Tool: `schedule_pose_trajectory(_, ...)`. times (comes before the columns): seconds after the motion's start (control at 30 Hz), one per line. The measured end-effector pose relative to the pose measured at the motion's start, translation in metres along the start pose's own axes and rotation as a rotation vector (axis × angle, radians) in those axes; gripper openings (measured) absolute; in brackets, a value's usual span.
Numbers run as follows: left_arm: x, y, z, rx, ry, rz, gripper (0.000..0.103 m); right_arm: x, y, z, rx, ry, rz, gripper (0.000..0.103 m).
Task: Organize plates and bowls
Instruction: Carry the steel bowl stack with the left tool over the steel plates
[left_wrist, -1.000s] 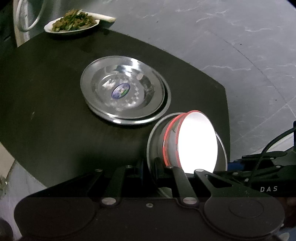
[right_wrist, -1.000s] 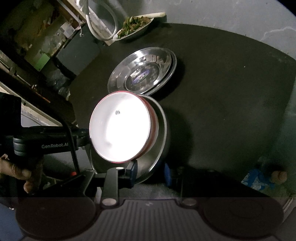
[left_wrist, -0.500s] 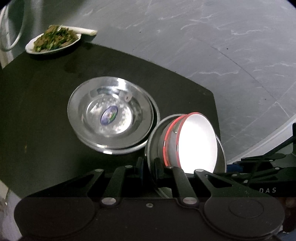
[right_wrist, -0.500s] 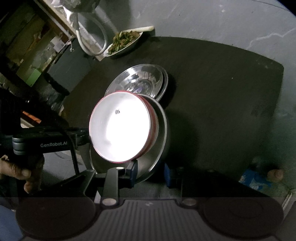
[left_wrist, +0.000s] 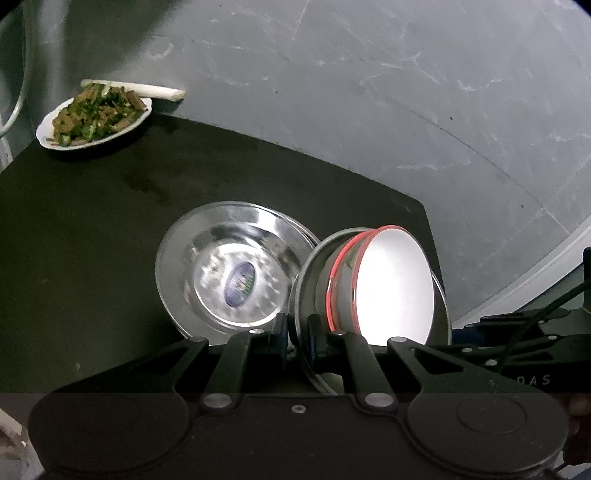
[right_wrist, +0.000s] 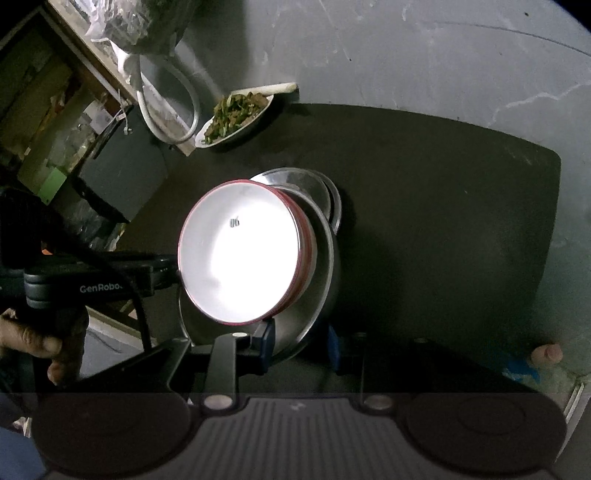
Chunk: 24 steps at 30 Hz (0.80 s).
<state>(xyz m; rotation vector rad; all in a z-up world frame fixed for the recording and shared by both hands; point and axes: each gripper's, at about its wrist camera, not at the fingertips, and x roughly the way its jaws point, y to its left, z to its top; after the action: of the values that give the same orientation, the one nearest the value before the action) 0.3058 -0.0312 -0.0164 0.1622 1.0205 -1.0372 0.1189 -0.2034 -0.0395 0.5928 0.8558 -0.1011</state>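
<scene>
A steel plate (left_wrist: 309, 284) (right_wrist: 322, 291) hangs tilted above the black table (left_wrist: 74, 221) (right_wrist: 443, 206), and a white bowl with a red rim (left_wrist: 393, 288) (right_wrist: 240, 254) lies in it. My left gripper (left_wrist: 297, 343) is shut on the plate's near rim. From the other side my right gripper (right_wrist: 299, 345) clamps the same plate's edge between its blue pads. Beneath and beyond rests a stack of steel plates (left_wrist: 229, 273) (right_wrist: 325, 184), largely hidden by the bowl in the right wrist view.
A white plate of green vegetables (left_wrist: 92, 118) (right_wrist: 236, 114) sits at the table's far corner, with a white stalk behind it. Grey stone floor surrounds the table. A person's hand (right_wrist: 33, 341) holds the left gripper's handle. Shelves and a hose stand at upper left.
Both grippers have risen with the steel plate and bowl between them. The held plate now overlaps the stacked plates, which sat clear of it a second ago.
</scene>
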Motion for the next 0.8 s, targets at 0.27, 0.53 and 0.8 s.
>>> schedule_pose_trajectory(0.27, -0.004, 0.029, 0.016, -0.013, -0.015, 0.011, 0.01, 0.023, 0.018, 0.023, -0.009, -0.008, 0.001, 0.033)
schedule_pose_trajectory(0.53, 0.0, 0.055, 0.028, -0.022, -0.007, 0.022, 0.01, 0.045, 0.032, 0.04, -0.022, -0.002, 0.007, 0.033)
schedule_pose_trajectory(0.8, 0.01, 0.077, 0.035, -0.026, 0.012, 0.026, 0.01, 0.067, 0.039, 0.052, -0.017, 0.017, 0.01, 0.033)
